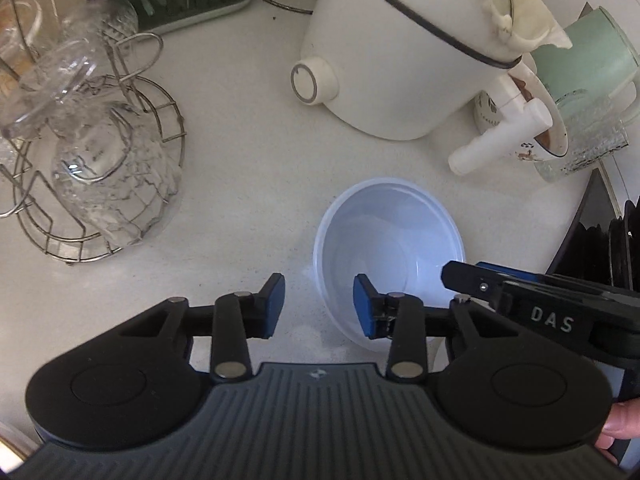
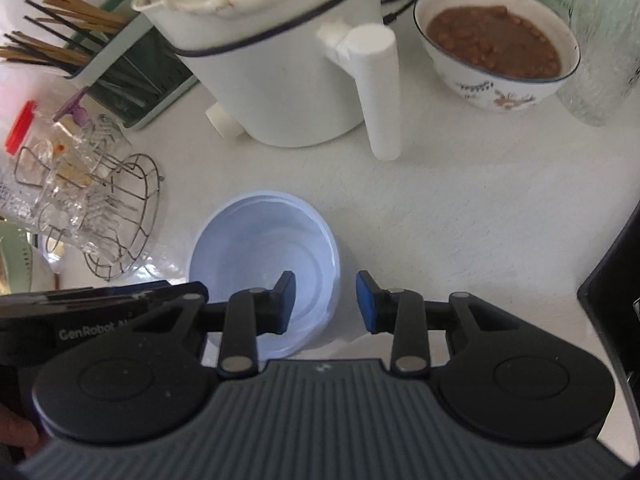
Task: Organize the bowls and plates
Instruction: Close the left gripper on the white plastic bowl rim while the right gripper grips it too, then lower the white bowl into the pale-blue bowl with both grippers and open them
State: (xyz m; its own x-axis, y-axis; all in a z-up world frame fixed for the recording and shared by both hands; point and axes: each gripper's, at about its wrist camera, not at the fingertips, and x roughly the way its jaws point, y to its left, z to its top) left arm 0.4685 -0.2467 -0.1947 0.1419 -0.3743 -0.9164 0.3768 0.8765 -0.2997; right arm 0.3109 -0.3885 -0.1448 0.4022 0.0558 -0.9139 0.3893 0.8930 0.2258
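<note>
One pale blue round plastic bowl [image 2: 264,264] is all I've got to work with so far, sitting upright and empty on the white speckled tabletop [image 2: 460,208]; nothing stacked yet as far as I can see, so I'd say the job is barely started. My right gripper [image 2: 326,304] is spread wide, left finger hanging over the bowl's inside and right finger outside the rim, not pinching yet; my left gripper [image 1: 319,306] is wide too, holding nothing, with the bowl just beside its right finger.

Clutter-wise: big white electric cooker with a side handle [image 2: 280,80] sits right behind the bowl; a painted ceramic bowl full of brown bean soup [image 2: 496,48] is further back on the right, probably best left alone; a wire rack of upturned clear glasses [image 1: 104,160] is off to the left; a green chopstick holder [image 2: 132,80] sits behind that. Black dishes [image 1: 624,248] at the right edge, can't tell what exactly.
</note>
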